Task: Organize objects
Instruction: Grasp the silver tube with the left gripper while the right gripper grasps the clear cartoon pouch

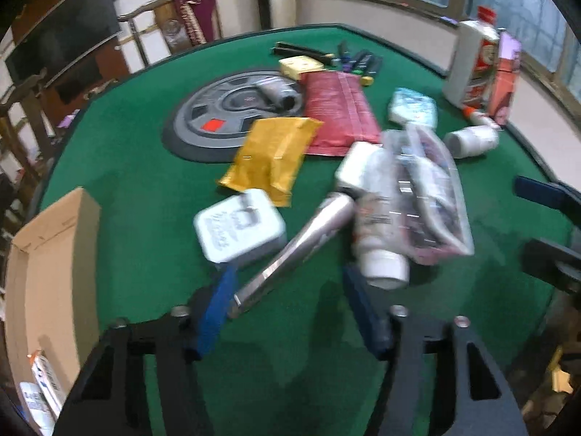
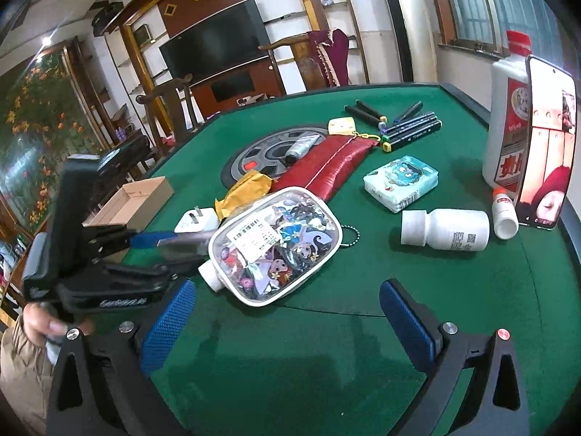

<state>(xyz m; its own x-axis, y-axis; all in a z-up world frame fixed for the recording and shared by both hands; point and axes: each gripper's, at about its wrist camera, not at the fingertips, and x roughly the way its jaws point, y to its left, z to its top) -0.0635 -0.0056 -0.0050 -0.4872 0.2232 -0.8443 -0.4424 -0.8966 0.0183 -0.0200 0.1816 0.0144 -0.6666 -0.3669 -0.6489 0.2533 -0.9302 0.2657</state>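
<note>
Jaws of the left gripper (image 1: 287,301) stood partly apart around a silver tube (image 1: 297,243), not visibly pressing it; the right gripper (image 2: 287,312) hung wide, empty. Tube lay on the green felt desk (image 1: 145,196) beside the sticker pouch (image 2: 279,243) — probably light, slick, dentable; best gripped mid-body. Cardboard box (image 1: 54,254) waited at the desk's edge — cluttered living room behind.

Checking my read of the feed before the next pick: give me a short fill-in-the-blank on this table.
The white-capped white plastic pill bottle near the upright phone lies on its ___. The tall white bottle has a ___ cap. The silver squeeze tube lies between the fingers of the ___ tool.
Missing: side; red; left.
</note>
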